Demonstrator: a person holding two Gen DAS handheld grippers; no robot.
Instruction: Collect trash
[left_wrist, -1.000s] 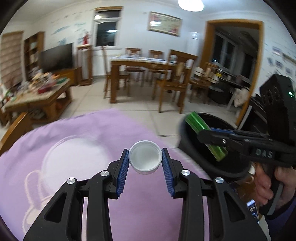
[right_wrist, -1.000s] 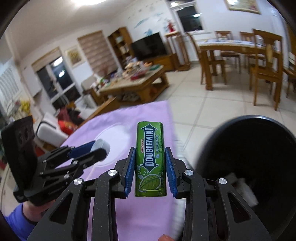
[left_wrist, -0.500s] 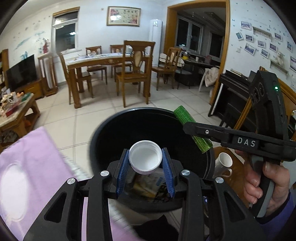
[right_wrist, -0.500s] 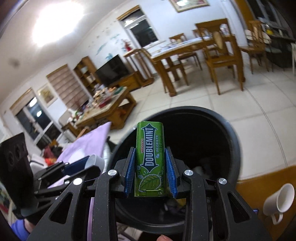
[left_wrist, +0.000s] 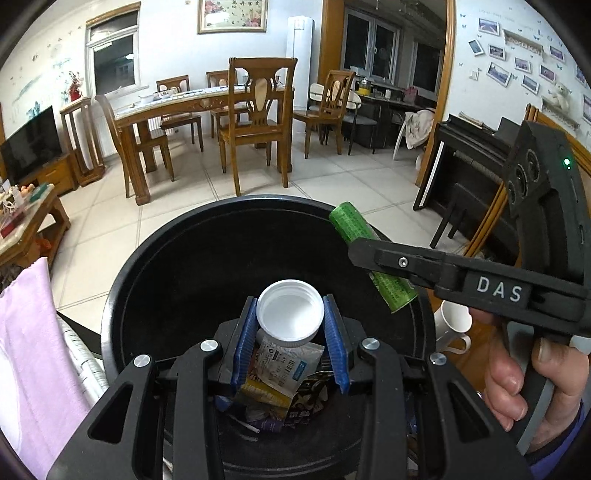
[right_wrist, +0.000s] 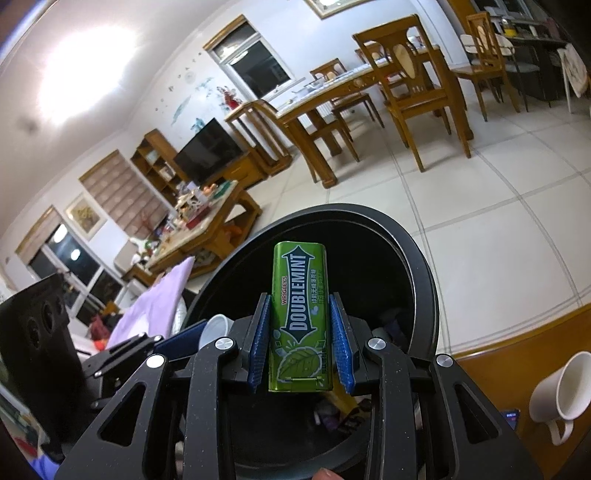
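Observation:
My left gripper (left_wrist: 290, 325) is shut on a white plastic cap (left_wrist: 290, 314), its hollow side toward the camera, held over the open mouth of a round black trash bin (left_wrist: 177, 258). Wrappers and packets (left_wrist: 284, 373) lie at the bin's bottom. My right gripper (right_wrist: 300, 332) is shut on a green Doublemint gum box (right_wrist: 300, 317), upright between the blue pads, also above the bin (right_wrist: 417, 266). In the left wrist view the right gripper (left_wrist: 373, 258) comes in from the right with the green box (left_wrist: 351, 225) over the bin's right rim.
A white mug (right_wrist: 565, 391) stands on a wooden surface right of the bin. A purple cloth (left_wrist: 29, 332) lies left of the bin. Behind are a dining table with wooden chairs (left_wrist: 258, 122), a cluttered coffee table (right_wrist: 199, 225) and tiled floor.
Both grippers have swung from above the purple cloth to above the bin's mouth, keeping the cap and the gum box. The bin's contents have come into view.

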